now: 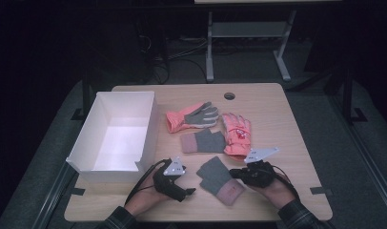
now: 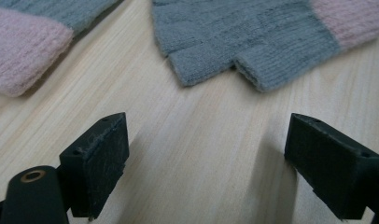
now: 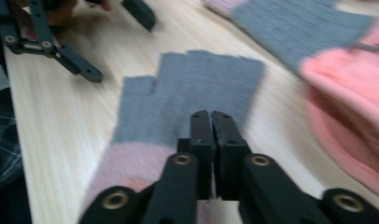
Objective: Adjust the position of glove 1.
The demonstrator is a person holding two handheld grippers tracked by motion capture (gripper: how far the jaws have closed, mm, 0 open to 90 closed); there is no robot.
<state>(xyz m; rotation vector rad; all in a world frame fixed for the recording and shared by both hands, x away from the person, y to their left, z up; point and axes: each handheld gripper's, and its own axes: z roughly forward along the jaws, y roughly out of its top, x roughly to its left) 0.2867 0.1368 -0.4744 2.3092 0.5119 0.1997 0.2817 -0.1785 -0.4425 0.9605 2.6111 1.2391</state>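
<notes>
Black tongs [image 1: 232, 173], brass rivets, grey plates; plaid sleeves [image 1: 296, 214].

The high view is dim — the room around the surface [image 1: 277, 191] sinks into black, light falling from above. The right gripper view is motion-blurred throughout; the left gripper view is sharp, shadows trailing toward 6 o'clock.

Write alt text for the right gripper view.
The right tool, jaws shut together, sits over a grey fingerless glove with a pink cuff lying flat on a wooden table. The left tool stands open beyond it, and a salmon-pink glove lies at the right edge.
</notes>
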